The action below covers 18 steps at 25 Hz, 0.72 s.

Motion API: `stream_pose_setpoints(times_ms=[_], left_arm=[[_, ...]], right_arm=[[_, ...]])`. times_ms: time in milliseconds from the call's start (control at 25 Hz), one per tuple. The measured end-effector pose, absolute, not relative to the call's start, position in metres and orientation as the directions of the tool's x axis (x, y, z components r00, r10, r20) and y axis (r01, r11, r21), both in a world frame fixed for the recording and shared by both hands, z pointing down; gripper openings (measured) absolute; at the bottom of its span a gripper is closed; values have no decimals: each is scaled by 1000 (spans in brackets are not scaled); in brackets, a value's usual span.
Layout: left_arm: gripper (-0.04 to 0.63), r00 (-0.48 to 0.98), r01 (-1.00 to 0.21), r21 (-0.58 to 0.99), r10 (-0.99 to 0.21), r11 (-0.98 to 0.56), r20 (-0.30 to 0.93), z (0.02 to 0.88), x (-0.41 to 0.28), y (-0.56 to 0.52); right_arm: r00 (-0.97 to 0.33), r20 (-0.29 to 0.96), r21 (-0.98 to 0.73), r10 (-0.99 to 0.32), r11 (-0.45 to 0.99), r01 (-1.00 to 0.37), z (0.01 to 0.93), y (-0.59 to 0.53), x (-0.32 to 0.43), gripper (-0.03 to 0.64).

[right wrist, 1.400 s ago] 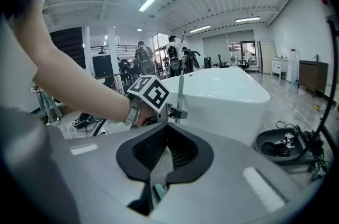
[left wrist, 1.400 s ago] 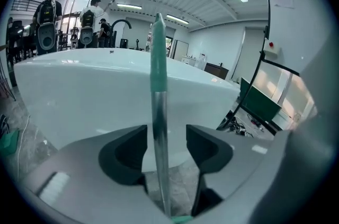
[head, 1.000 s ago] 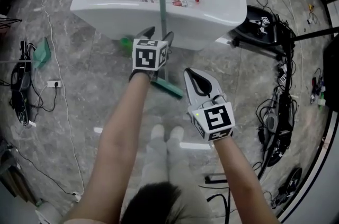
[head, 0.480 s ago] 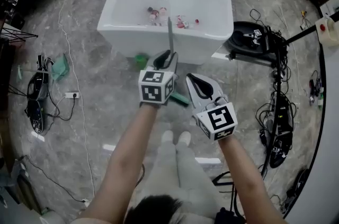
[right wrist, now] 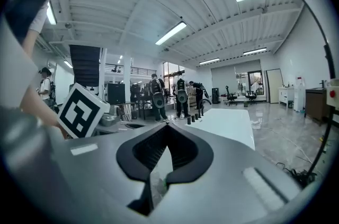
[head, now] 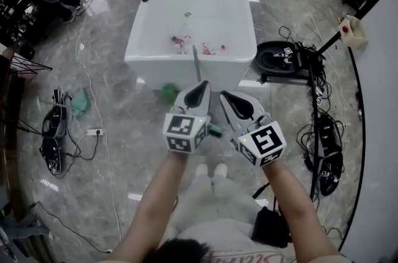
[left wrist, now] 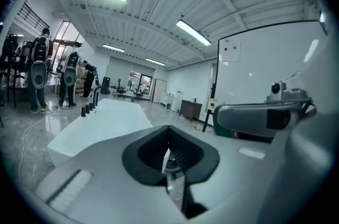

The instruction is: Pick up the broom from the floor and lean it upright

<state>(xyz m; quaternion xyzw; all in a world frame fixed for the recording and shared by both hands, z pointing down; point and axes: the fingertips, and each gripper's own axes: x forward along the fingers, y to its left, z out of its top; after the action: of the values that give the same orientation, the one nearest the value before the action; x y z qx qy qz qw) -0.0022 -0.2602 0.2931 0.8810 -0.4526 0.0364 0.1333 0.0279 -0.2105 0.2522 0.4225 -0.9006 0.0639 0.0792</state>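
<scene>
Release of the tool is the change to note. 1 second ago the left gripper (head: 202,87) had its jaws wide on either side of the handle. Those jaws have just been closing and now meet tip to tip with nothing between them. The gripper now sits higher, nearer the camera and apart from the handle.

The long grey-handled broom with a green brush head (head: 196,63) stands just ahead of the 2 grippers. Its handle runs up to the front rim of the white freestanding bathtub (head: 149,56) and appears to rest there. Its green head sits on the grey marble floor (head: 112,150), partly hidden behind the grippers. Neither gripper touches it.

The right gripper (head: 224,95) is level with the left one and also higher than it was 1 second ago. Its jaws are together and hold nothing.

Judgement: the lean step looks done. The broom stands without support, so the only remaining concern is whether the head could slide on the smooth floor.
</scene>
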Motion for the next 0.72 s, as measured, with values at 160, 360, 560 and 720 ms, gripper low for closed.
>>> stream_pose_setpoints(times_ms=[160, 360, 560, 720], left_arm=[[0, 617, -787, 144, -774, -600, 141, 257, 7, -248], [0, 653, -756, 125, -752, -642, 87, 227, 12, -234], [0, 664, -747, 63, -747, -662, 28, 196, 17, -227], [0, 681, -732, 31, -732, -681, -8, 174, 17, -212]], right_arm=[[-618, 171, -45, -767, 621, -783, 228, -207, 37, 2], [-628, 156, 28, -762, 639, -768, 204, -204, 36, 2], [-629, 141, 85, -765, 642, -762, 179, -201, 38, 2], [-585, 137, 68, -799, 597, -799, 165, -197, 45, 2]])
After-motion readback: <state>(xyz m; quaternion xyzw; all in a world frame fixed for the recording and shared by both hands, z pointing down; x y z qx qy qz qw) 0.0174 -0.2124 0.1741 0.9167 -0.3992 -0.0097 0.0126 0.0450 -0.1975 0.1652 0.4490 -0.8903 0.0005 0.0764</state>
